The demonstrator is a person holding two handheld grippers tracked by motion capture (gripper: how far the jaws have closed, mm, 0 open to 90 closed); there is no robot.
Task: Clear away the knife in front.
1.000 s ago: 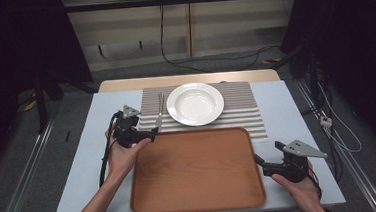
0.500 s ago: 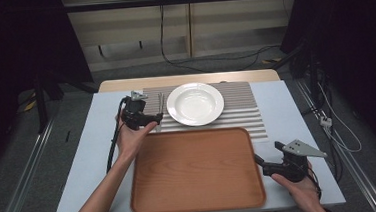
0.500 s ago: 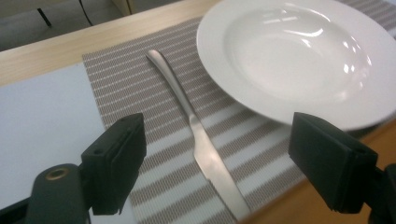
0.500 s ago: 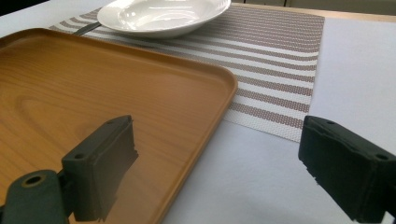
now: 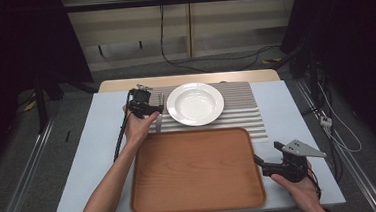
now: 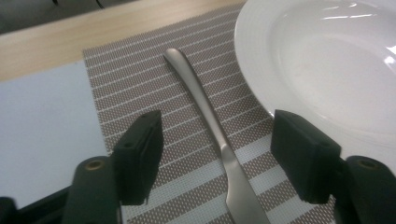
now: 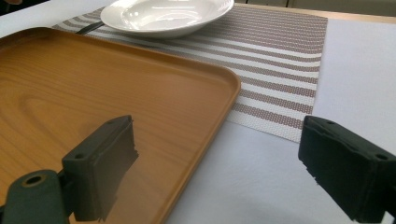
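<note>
Two grippers are at work, and the left gripper (image 5: 159, 109) has moved: a second ago it sat beside the tray's (image 5: 195, 171) left far corner, and now it has travelled up the table to the mat (image 5: 241, 113), just left of the plate (image 5: 195, 103). That looks like the approach to a pick, with the fork (image 6: 210, 119) as the target. In the left gripper view its jaws stand wide open on either side of the handle, not touching it. The fork lies flat on the striped mat, close beside the plate's rim; it is slim, matt silver metal, its handle end rounded and pointing away, its tines hidden below the frame. The right gripper (image 5: 260, 162) has stayed at the tray's right edge, jaws wide, straddling the rim and holding nothing.
</note>
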